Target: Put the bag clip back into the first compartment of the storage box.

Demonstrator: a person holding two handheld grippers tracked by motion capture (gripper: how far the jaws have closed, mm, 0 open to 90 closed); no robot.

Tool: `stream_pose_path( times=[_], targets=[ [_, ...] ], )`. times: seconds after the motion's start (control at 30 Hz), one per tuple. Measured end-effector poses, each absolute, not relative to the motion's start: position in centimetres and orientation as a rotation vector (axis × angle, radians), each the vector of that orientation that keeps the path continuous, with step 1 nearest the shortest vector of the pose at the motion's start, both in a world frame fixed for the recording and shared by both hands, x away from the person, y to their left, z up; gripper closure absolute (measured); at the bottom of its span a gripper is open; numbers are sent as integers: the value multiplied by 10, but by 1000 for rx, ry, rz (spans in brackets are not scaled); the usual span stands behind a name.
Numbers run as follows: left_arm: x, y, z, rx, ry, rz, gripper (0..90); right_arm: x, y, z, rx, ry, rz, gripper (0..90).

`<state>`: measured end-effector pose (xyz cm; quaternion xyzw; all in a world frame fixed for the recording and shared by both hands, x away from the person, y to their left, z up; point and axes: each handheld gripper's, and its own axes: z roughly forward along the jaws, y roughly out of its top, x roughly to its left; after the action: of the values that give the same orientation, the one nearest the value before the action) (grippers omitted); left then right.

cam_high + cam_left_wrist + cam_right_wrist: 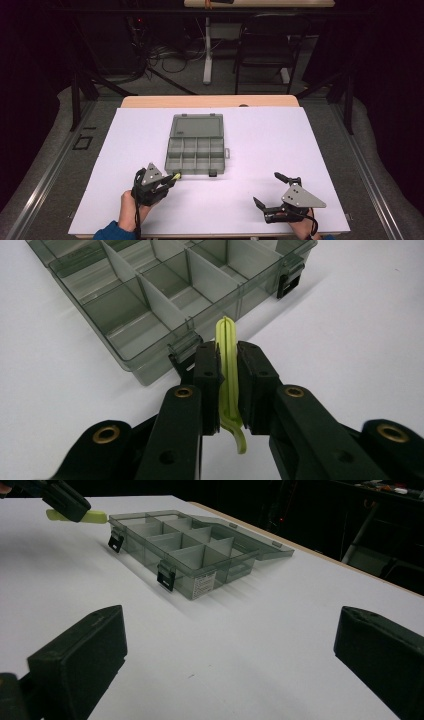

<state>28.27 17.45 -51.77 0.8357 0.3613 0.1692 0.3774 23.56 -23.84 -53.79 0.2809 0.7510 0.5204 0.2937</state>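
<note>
A grey see-through compartment box (196, 153) lies open in the middle of the white table, its lid (196, 125) folded back on the far side. My left gripper (171, 178) is shut on a thin yellow-green clip (228, 371), held just off the box's near left corner (186, 342). The same clip (91, 515) pokes out of that gripper in the right gripper view. My right gripper (267, 190) rests open on the table at the near right, nothing between its fingers (82, 660), well apart from the box (190, 550).
The white sheet (310, 150) covers the table, with a wooden edge (210, 101) at the far side. Two black latches (165, 577) hang on the box's front wall. A chair (265, 45) and cables stand beyond the table in the dark.
</note>
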Motion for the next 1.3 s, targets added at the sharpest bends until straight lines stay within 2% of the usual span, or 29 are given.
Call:
stream_pose_path(
  times=[1.3],
  targets=[
    [318,186,-487,2112,938,515,802,236,-237,-539,745,2013,1380,1]
  ],
)
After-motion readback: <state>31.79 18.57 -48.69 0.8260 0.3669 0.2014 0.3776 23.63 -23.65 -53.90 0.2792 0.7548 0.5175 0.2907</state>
